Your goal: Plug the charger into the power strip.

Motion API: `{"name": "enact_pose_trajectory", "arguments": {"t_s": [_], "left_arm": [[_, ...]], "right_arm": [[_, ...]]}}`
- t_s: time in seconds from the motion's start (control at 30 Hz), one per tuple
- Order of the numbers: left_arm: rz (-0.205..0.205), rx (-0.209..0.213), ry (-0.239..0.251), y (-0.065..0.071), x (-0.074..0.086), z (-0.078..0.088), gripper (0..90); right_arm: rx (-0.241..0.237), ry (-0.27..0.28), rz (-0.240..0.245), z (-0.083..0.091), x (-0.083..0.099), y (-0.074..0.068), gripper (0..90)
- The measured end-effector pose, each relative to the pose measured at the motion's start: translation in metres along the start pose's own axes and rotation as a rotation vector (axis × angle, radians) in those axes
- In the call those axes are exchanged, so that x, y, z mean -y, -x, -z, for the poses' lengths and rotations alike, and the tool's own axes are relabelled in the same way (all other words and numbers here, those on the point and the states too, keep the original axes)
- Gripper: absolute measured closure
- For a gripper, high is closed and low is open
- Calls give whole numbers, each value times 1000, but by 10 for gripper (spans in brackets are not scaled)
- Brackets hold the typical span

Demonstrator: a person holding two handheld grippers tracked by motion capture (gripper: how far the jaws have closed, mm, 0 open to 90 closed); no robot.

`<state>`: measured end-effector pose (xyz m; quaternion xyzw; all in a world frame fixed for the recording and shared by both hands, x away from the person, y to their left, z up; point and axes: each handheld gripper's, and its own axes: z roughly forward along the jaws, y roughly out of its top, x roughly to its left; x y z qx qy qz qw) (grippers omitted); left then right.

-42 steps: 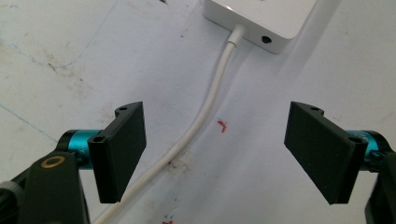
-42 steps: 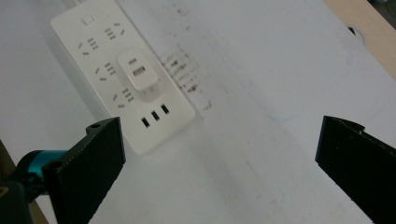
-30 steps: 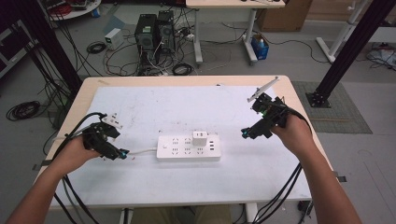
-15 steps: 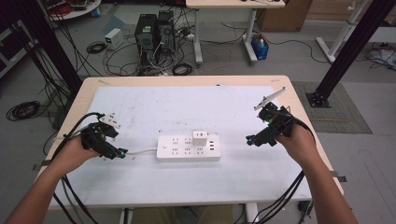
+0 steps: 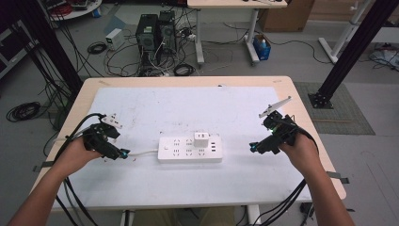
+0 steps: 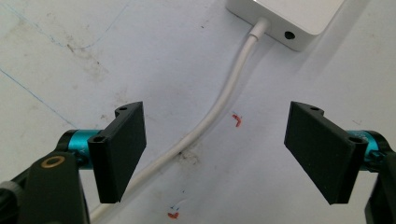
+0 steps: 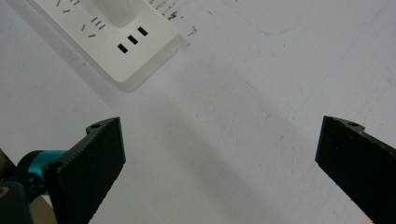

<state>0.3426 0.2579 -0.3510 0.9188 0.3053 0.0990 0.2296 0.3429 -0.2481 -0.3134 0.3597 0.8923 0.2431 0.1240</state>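
Jaws of both black hand-held grippers, left gripper (image 5: pixel 123 154) and right gripper (image 5: pixel 254 148), stand open, holding nothing. Closing carelessly, the left could drag the white rectangular plastic power strip (image 5: pixel 189 149) by its white round cord (image 6: pixel 219 108) across the desk.

The power strip (image 5: pixel 189 149) lies mid-counter with a white charger (image 5: pixel 202 139) standing on its top, the sole raised obstacle. Its cord (image 5: pixel 142 152) trails left across the counter (image 5: pixel 188 103), passing between the left gripper's (image 5: pixel 121 153) spread jaws. Bare counter separates the strip from the right gripper (image 5: pixel 254 148), and the far half is free.
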Motion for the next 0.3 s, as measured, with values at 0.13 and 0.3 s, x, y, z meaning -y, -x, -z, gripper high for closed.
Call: {"name": "enact_pose_trajectory", "arguments": {"t_s": [0.13, 0.3], "left_arm": [[0, -1, 4, 1, -1, 1, 210], [7, -1, 6, -2, 0, 0, 209]], "right_arm": [[4, 1, 2, -1, 0, -1, 9], [9, 11, -9, -2, 2, 0, 8]]}}
